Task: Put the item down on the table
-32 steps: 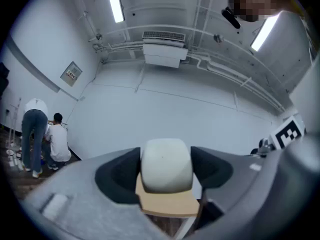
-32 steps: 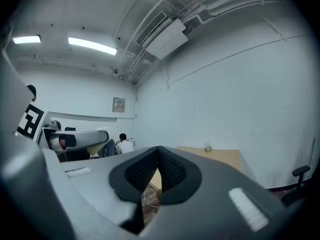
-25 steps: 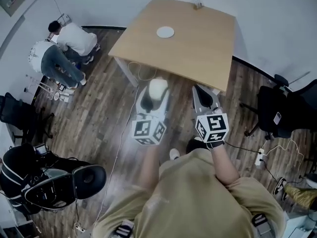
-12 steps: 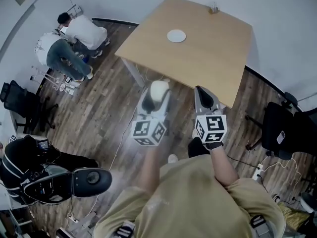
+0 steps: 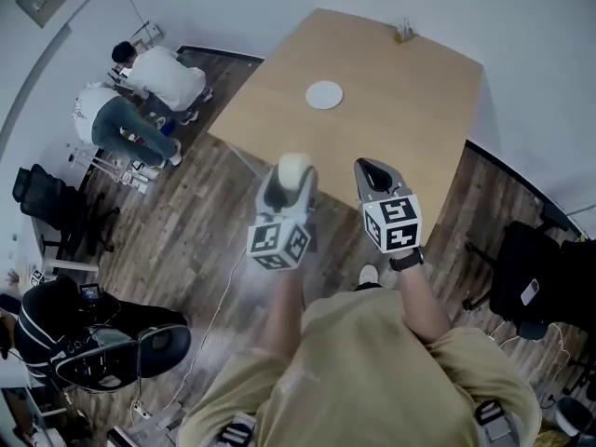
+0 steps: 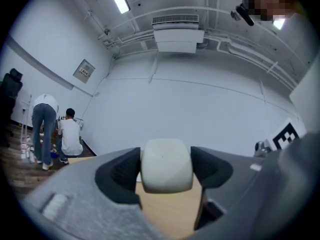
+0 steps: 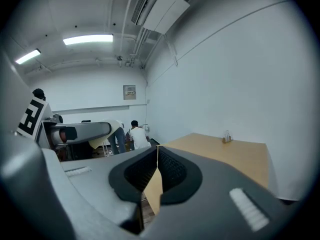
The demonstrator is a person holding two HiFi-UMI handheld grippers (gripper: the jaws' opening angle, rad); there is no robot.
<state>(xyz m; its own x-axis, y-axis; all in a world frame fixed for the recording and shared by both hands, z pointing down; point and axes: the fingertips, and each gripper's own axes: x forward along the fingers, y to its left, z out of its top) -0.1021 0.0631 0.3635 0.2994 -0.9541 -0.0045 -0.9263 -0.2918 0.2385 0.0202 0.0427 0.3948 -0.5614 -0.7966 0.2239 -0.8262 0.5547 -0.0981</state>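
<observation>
The wooden table (image 5: 400, 128) stands with its far side against the white wall (image 5: 521, 26), and dark plank floor (image 5: 196, 222) runs along its left side and its near edge. Its top is one broad stretch of bare wood from the near edge up to a single white disc (image 5: 324, 94) lying left of the middle. One small holder (image 5: 403, 32) stands at the far edge by the wall. Two people (image 5: 140, 96) bend over beyond the table's left corner, well apart from it. Two black office chairs are in view, one far to the left of the table (image 5: 45, 208) and one to its right (image 5: 535, 282). Two grippers hang side by side at the table's near edge. The left gripper (image 5: 292, 177) has its jaws clamped on the one item (image 6: 166, 165), a white rounded block. The dark pads (image 6: 120, 171) press its two sides, and the item is held in the air at the near edge, with the table's wood showing beneath it. The right gripper (image 7: 157, 171), just to the right, has its jaws closed together with nothing between them, and it points along the top toward the holder.
</observation>
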